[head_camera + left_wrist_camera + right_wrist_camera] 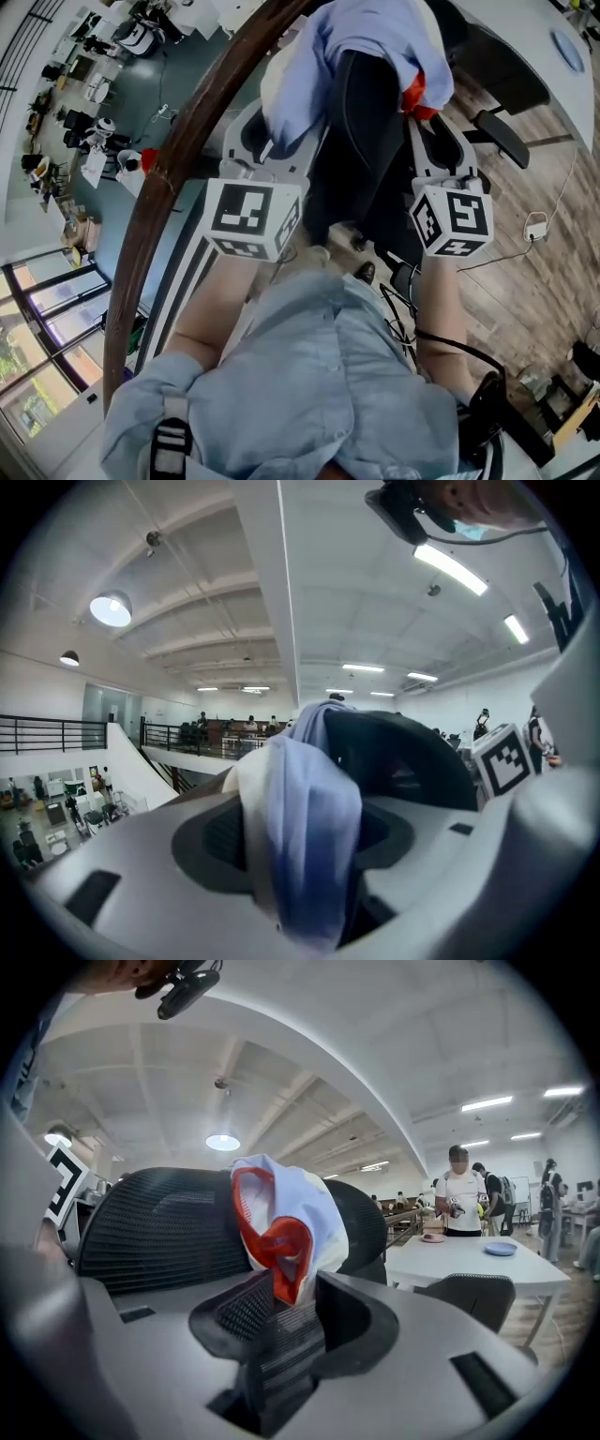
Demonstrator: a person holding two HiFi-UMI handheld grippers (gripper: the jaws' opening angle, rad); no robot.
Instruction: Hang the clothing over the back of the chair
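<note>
Wood floor [525, 291] and a curved brown rail [178, 150] are seen at the edge of a wide hall. 1 black mesh chair [370, 122] is placed ahead of the person. Pale blue and white clothing [375, 37] with red trim is draped over the top of the chair back. The left tongs [279, 142] are held apart, with a loose fold of the clothing hung between the 2 jaws, not gripped. The right tongs [439, 137] are also spread, and the red-trimmed edge is hung just at their tips.
</note>
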